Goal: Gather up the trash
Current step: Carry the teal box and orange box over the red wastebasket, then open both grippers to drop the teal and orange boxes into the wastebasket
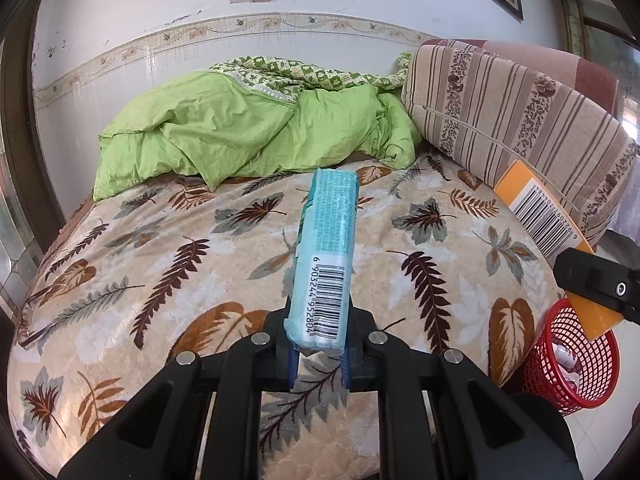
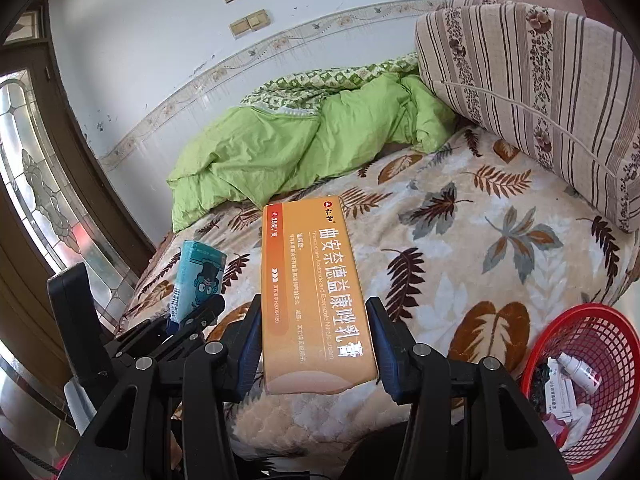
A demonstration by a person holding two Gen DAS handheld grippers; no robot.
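We're getting bright, even daylight in both views, no harsh shadows on the leaf-print blanket [image 1: 168,264]. The leaded glass door [image 2: 44,184] glows at the left of the right wrist view, slightly blown out. Heavy fisheye bending curves the wall border [image 1: 224,28], with dark vignette corners. Barcode on the tissue pack [image 1: 326,256] reads sharp; edges go soft.

A bed [image 1: 168,280] covered by a leaf-patterned blanket [image 2: 460,248] carries a crumpled green quilt [image 1: 240,132] against the wall. A striped floral cushion [image 1: 512,104] lies along its right side.
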